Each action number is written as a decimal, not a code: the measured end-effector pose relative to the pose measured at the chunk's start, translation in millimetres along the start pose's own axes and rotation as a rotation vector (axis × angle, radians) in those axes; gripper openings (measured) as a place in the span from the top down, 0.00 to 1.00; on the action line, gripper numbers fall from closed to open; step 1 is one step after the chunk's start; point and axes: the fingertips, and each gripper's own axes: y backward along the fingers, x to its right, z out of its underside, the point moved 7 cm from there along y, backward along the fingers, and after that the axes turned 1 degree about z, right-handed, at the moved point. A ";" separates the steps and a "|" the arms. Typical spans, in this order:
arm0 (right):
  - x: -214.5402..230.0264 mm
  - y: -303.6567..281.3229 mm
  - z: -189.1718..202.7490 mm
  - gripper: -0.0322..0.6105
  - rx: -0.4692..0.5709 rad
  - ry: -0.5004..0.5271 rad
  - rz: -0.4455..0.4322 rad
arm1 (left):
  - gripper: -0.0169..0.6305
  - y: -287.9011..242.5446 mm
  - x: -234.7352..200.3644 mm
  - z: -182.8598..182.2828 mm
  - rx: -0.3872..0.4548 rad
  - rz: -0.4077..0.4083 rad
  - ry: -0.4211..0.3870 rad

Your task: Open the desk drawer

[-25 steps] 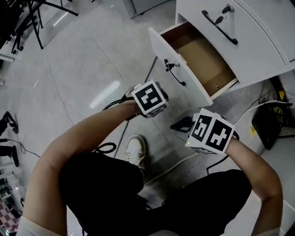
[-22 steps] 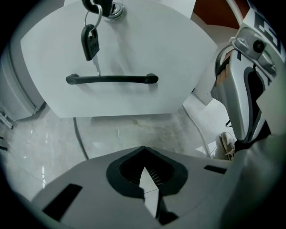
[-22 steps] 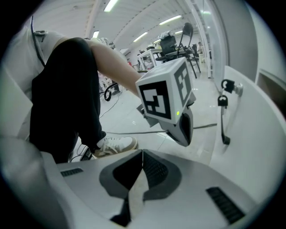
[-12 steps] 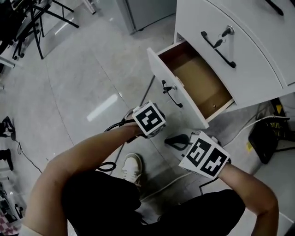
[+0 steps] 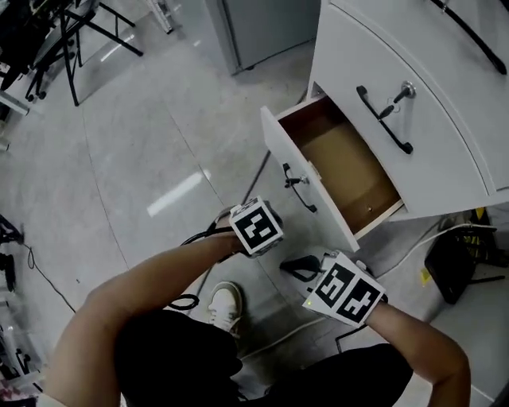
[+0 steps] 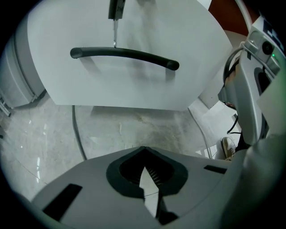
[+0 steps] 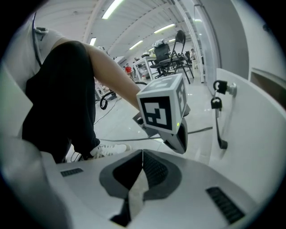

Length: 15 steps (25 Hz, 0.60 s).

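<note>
The white desk cabinet (image 5: pixel 445 151) stands at the upper right. Its lower drawer (image 5: pixel 342 171) is pulled out, showing a bare brown inside. The drawer front (image 6: pixel 134 76) carries a black bar handle (image 6: pixel 125 54) with a key (image 6: pixel 115 13) above it. My left gripper (image 6: pixel 143 152) is shut on nothing, a short way in front of that handle; its marker cube (image 5: pixel 256 226) shows in the head view. My right gripper (image 7: pixel 142 154) is also shut and empty. It looks past the left cube (image 7: pixel 163 107) to the drawer handle (image 7: pixel 219 129).
The upper drawer (image 5: pixel 413 95) is closed, with its own handle (image 5: pixel 384 119) and key (image 5: pixel 406 91). White cables (image 5: pixel 421 238) and a black box (image 5: pixel 457 262) lie right of the cabinet. The person's white shoe (image 5: pixel 227 306) is below the grippers. Black stands (image 5: pixel 64 32) fill the far left.
The head camera has tilted, so the cabinet and open drawer sit lower in the picture. Both grippers stay close to the drawer front, still shut. The drawer is as far out as before.
</note>
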 end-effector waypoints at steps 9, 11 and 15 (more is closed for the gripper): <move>8.7 -3.1 0.5 0.93 0.026 -0.059 0.017 | 0.97 1.4 -6.9 -4.0 0.019 -0.001 0.023; 12.2 -2.5 -1.8 0.93 0.034 -0.095 0.028 | 0.97 5.0 -10.1 -3.8 0.031 -0.011 0.049; 11.1 -0.2 -11.1 0.93 0.054 -0.110 0.042 | 0.97 11.3 -11.5 -6.1 0.052 -0.012 0.082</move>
